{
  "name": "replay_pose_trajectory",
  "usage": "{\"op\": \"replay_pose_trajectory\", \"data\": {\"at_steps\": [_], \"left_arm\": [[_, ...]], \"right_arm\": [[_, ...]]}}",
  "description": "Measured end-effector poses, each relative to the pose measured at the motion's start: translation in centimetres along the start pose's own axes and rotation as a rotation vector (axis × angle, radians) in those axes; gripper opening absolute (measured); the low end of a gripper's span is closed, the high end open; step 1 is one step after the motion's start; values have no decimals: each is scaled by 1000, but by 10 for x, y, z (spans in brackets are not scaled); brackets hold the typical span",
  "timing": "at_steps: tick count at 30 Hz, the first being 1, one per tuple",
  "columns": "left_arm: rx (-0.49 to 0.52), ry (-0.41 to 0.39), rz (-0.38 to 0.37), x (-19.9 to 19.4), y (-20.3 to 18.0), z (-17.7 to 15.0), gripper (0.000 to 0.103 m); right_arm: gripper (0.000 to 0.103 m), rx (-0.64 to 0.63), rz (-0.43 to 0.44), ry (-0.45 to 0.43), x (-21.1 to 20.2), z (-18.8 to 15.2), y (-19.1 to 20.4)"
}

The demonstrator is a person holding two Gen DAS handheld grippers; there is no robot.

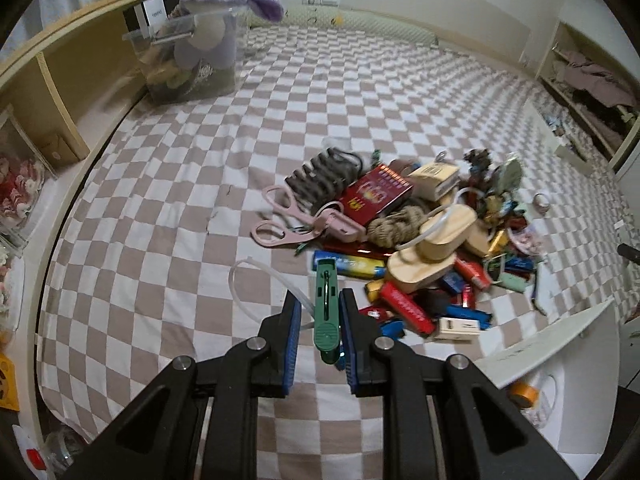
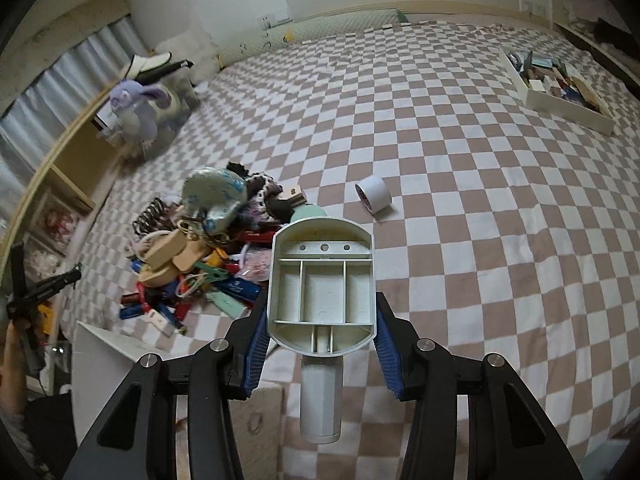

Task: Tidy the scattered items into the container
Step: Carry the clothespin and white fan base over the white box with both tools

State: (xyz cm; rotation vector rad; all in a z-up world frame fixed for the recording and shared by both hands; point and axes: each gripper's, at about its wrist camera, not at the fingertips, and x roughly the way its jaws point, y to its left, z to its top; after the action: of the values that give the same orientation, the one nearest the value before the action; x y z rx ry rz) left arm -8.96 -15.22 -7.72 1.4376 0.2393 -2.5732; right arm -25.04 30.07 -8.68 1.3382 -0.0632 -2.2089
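Green clip (image 1: 326,312) clamped in left gripper (image 1: 320,320), white holder (image 2: 322,288) in right gripper (image 2: 320,320), lifted clear of near pile (image 1: 420,236) for carrying

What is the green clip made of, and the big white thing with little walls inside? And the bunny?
The green clip looks like hard, matte plastic: moulded ridges and a thin metal spring wire. The white thing also seems to be plastic: smooth, slightly glossy, with thin moulded dividers. The purple bunny looks like soft plush fabric, fuzzy with floppy ears.
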Motion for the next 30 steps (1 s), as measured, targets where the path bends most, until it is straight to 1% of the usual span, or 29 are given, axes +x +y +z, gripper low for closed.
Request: {"op": "replay_pose_trajectory", "data": {"at_steps": [4, 8, 13, 18, 23, 25, 30], "left_arm": [[-8, -40, -23, -19, -4, -3, 19], [-16, -99, -40, -39, -9, -1, 19], [-1, -134, -84, -55, -25, -3, 19], [61, -124, -137, -60, -50, -10, 19], [175, -88, -202, -59, -88, -22, 19], [223, -72, -228, -59, -103, -27, 19], [298, -46, -275, -59, -131, -43, 19]], "right_arm": [[49, 21, 16, -30, -16, -6, 0], [49, 44, 50, -66, -31, -9, 3], [49, 42, 96, -93, -41, -11, 18], [49, 7, 162, -84, -40, -16, 46], [49, -48, 236, -22, -26, -27, 80], [49, -72, 250, -5, -21, -32, 93], [49, -134, 299, 45, -13, -47, 121]]}}
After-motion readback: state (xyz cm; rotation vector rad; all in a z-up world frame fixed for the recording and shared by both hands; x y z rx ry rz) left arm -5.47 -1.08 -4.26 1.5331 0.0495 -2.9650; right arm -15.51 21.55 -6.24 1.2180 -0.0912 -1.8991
